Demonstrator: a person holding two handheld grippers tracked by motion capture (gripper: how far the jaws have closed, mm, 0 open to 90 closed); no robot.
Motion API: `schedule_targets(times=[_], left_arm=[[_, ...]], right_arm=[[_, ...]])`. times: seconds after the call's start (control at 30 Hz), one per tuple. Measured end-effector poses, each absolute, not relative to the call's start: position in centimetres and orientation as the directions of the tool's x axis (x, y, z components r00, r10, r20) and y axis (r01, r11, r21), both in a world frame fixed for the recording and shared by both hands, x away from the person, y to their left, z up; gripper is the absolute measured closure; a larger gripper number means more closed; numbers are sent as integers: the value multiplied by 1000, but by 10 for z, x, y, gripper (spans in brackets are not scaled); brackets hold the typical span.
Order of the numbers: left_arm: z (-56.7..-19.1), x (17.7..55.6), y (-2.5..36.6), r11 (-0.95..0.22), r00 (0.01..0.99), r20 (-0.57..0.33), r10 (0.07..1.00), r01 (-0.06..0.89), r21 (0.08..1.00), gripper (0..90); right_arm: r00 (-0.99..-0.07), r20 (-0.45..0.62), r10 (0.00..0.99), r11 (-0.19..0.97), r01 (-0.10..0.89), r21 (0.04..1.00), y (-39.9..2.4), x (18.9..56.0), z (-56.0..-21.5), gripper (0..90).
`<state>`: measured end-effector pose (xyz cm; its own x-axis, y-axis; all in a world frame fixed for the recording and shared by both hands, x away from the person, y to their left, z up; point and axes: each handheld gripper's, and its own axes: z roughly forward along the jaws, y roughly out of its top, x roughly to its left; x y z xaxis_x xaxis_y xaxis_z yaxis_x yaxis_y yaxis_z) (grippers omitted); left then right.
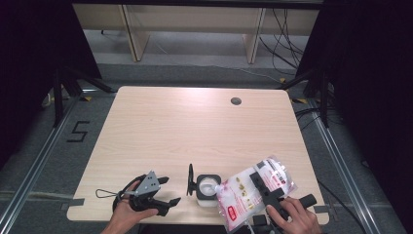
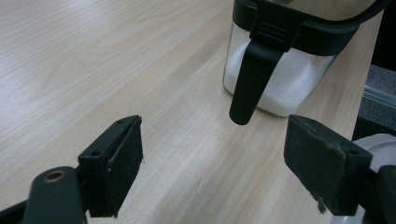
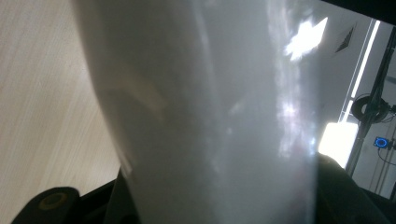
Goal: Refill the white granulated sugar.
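On the table [image 1: 160, 126]: one jar [image 1: 207, 189], one pouch [image 1: 253, 187], two tongs.

A pale wood table [image 1: 195, 126] with a round grommet [image 1: 235, 101] was set on grey carpet [image 1: 44, 161]. Wooden furniture legs [image 1: 134, 34] were seen beyond it, flanked by black curtains [image 1: 34, 53]. Cables [image 1: 282, 39] were strewn on the floor.

Tabletop [image 1: 195, 126]: one, light wood, centre of frame.
Tongs: two — left tongs [image 1: 165, 191] lower left, right tongs [image 1: 263, 187] lower right.
Hands: two, bottom edge.
Clear container [image 1: 208, 190] with white powder and black hinged lid: one, lower centre.
Plastic pouch [image 1: 238, 192] with red label: one, lower right.
Round grommet [image 1: 235, 101]: one, upper right of tabletop.
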<state>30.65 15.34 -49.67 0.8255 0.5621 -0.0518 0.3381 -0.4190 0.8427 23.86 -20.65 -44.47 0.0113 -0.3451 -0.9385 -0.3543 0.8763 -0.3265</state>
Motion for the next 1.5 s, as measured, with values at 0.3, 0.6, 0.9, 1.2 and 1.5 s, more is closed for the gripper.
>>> schedule_targets(times=[0.3,0.6,0.9,1.2,1.5], left_arm=[[-498,306,152,-397,819,-65,569,343,851,193],[-497,306,153,-412,822,-55,567,341,845,193],[-497,307,153,-404,822,-60,567,340,849,193],[-498,306,152,-403,822,-61,566,341,849,193],[-497,307,153,-405,822,-55,566,335,850,193]], right_arm=[[11,-937,-348,876,-352,-330,-206,239,-446,575],[20,-938,-346,877,-349,-331,-206,237,-444,578],[12,-938,-348,874,-357,-329,-206,238,-444,596],[-54,-966,-254,907,-361,-218,-210,242,-449,613],[-71,-968,-241,910,-363,-200,-211,243,-449,616]])
